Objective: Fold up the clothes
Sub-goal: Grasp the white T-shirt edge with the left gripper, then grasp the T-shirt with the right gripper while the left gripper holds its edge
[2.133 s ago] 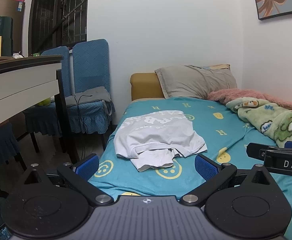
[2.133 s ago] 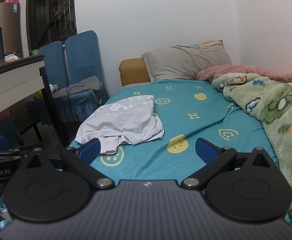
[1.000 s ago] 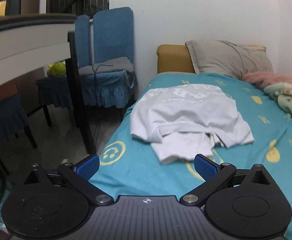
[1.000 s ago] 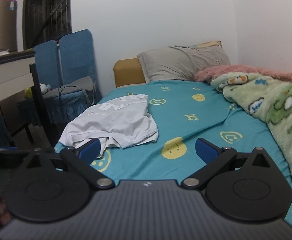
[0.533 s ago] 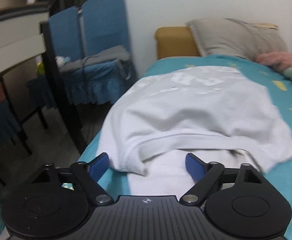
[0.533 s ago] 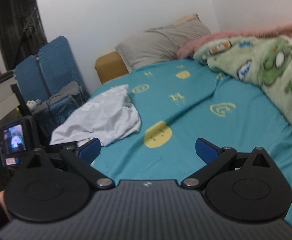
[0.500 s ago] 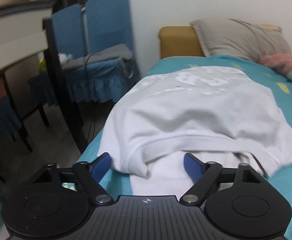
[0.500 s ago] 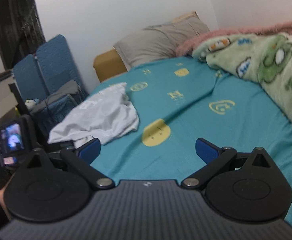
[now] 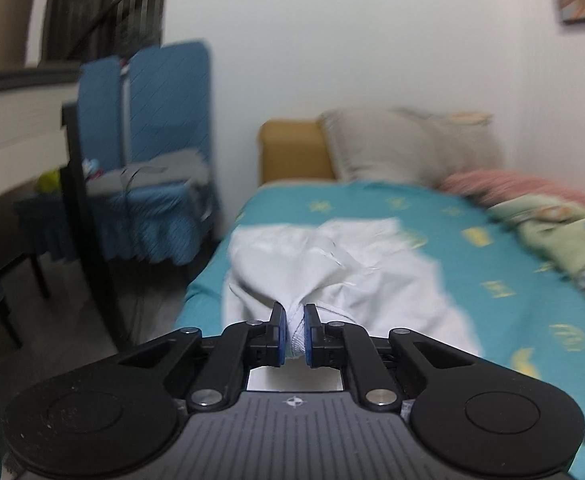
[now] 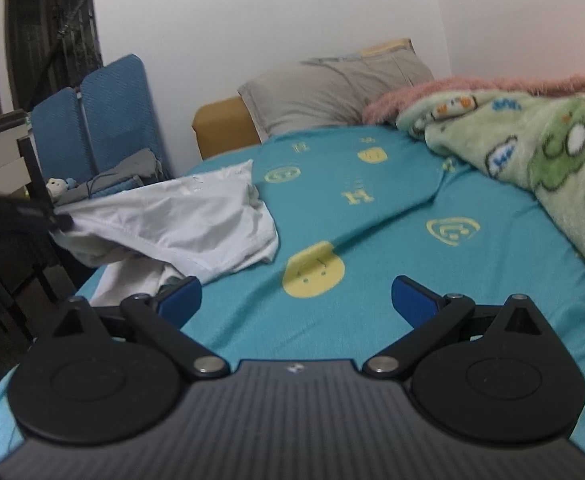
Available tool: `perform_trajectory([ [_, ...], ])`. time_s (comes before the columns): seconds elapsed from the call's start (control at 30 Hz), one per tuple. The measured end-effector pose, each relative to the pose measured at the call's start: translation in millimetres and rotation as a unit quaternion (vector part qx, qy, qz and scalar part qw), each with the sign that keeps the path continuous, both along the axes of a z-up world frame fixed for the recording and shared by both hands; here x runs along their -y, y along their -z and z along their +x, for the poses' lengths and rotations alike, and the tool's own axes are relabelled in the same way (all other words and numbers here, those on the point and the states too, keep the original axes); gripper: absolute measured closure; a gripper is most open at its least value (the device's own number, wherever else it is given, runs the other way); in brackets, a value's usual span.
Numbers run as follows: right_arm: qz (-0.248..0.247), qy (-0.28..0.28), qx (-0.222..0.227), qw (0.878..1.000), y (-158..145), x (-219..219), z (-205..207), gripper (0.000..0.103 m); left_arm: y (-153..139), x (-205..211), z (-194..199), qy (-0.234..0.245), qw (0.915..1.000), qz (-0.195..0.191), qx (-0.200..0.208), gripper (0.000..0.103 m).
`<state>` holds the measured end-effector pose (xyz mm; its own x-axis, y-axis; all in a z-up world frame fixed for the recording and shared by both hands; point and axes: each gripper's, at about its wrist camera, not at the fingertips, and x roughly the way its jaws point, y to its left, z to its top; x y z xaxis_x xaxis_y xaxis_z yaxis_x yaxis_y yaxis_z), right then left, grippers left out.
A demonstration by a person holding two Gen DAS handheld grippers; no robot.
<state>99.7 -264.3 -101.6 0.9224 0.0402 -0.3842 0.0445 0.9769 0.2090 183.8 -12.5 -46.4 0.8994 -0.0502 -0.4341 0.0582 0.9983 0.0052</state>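
Fabric of the white shirt [image 9: 344, 280], untouched half a second ago, is now pinched in the left claw [image 9: 295, 334] at the bed's [image 10: 372, 320] near-left edge; right claw [image 10: 296, 294] gapes wide over bare teal sheet beside it

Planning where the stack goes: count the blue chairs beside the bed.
2: blue chairs and stand side by side left of the bed, near its head, draped with grey cloth. Others may be hidden behind the desk.
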Motion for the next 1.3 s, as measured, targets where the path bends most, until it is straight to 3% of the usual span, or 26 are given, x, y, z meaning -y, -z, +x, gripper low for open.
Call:
perform_trajectory([
  [0.23,-0.051,-0.031,0.051,0.997,-14.8,-16.0,-20.3,0.000,-37.2,14.2,-92.7,0.058,0.9973,-0.037,0.026,0.094],
  [0.37,-0.065,-0.055,0.073,0.994,-26.6,-27.4,-40.7,0.000,-46.1,-0.9,-136.9,0.061,0.9945,-0.080,0.030,0.094],
  [0.63,-0.060,-0.149,0.066,0.985,-51.0,-67.3,-71.0,0.000,-52.0,-49.7,-177.6,0.057,0.9862,-0.151,0.035,0.094],
  [0.8,-0.105,-0.193,0.029,0.975,-40.2,-114.8,-61.2,0.000,-54.7,-78.4,-199.5,0.055,0.9795,-0.190,0.037,0.094],
  [0.97,-0.132,-0.173,0.003,0.976,-19.0,-135.0,-35.1,0.000,-47.1,-86.3,-187.6,0.050,0.9787,-0.198,0.019,0.094],
  [1.17,-0.022,-0.054,-0.022,0.998,-5.8,-82.6,-0.2,0.000,-41.7,-86.2,-176.5,0.041,0.9816,-0.186,0.010,0.094],
  [1.23,0.021,-0.042,-0.015,0.999,-8.2,-67.8,-0.2,0.000,-40.8,-83.6,-174.8,0.038,0.9826,-0.182,0.011,0.094],
  [1.3,0.028,-0.046,-0.014,0.998,-9.2,-66.8,0.0,0.001,-39.9,-81.0,-173.2,0.035,0.9835,-0.177,0.013,0.094],
])
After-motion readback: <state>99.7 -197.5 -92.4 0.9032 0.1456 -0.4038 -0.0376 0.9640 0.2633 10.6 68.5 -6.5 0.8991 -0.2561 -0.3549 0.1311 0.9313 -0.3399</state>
